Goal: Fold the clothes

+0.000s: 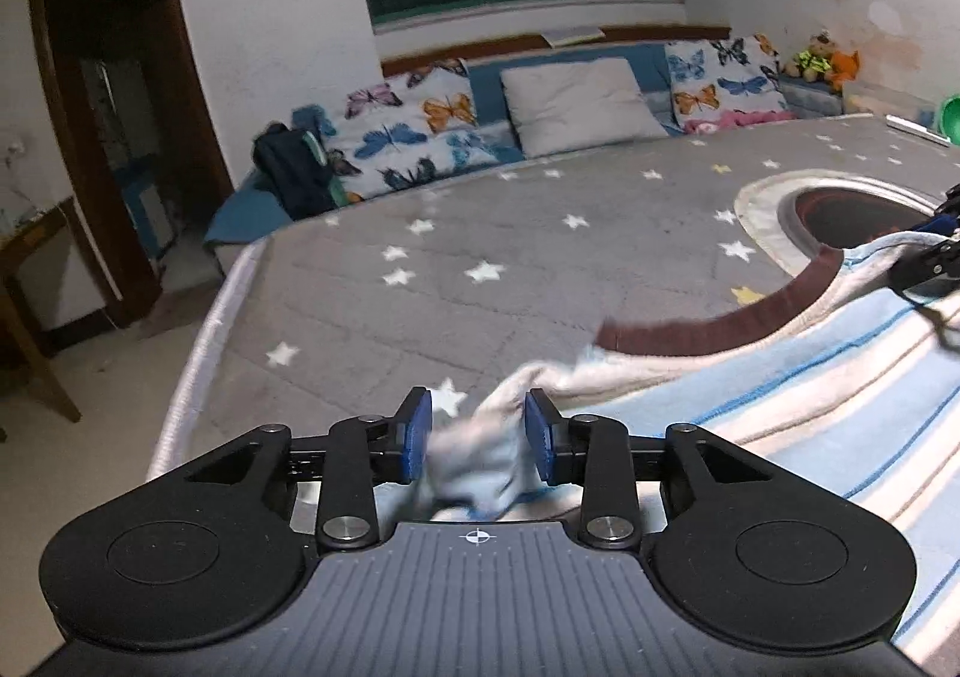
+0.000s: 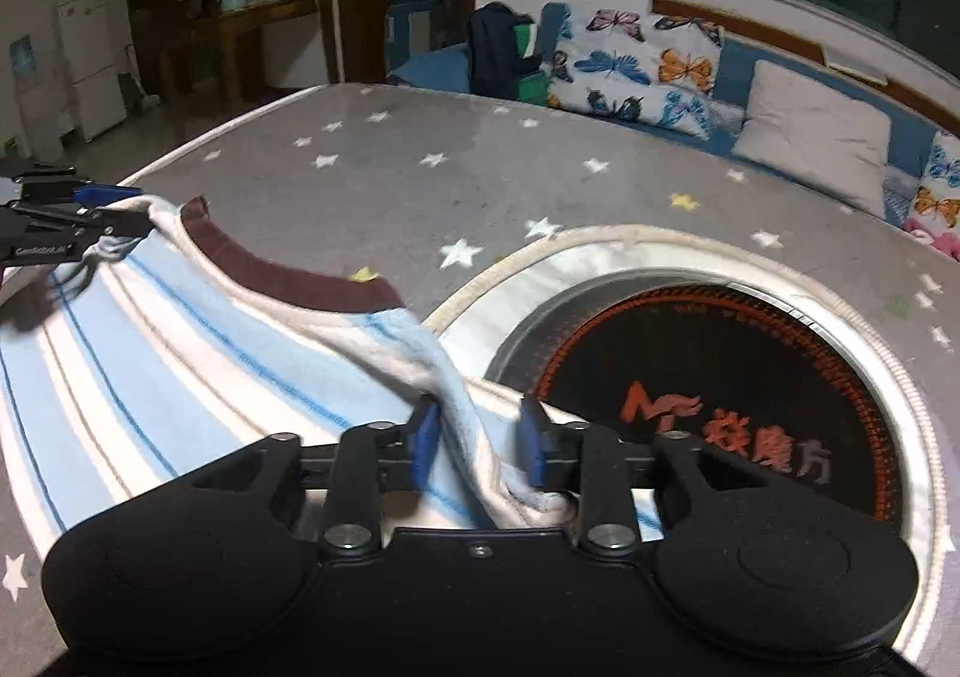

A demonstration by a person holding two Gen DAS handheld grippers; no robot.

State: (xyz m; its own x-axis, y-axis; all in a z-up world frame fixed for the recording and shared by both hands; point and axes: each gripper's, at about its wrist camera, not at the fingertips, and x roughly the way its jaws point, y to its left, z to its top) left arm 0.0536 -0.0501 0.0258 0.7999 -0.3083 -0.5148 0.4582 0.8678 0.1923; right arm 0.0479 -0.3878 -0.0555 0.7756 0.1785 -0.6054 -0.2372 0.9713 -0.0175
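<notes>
We hold shirt point(image 1: 780, 377) over bed point(image 1: 420, 269) | left claw point(image 1: 478, 425) pinches left shoulder, right claw point(image 2: 480, 437) pinches right shoulder | collar point(image 2: 282, 269) spans between claws; body hangs near us, fold goes away.

Beyond the striped shirt point(image 2: 150, 353), the grey star-patterned bed cover point(image 1: 384, 233) lies flat and bare all the way to the cushions, leaving wide room for a claw to travel. Right of the shirt, only the flat round printed patch point(image 2: 720, 377) lies there. The butterfly cushions point(image 1: 414, 131), grey pillow point(image 1: 576, 104) and dark bag point(image 1: 294, 167) wall off the far edge.
</notes>
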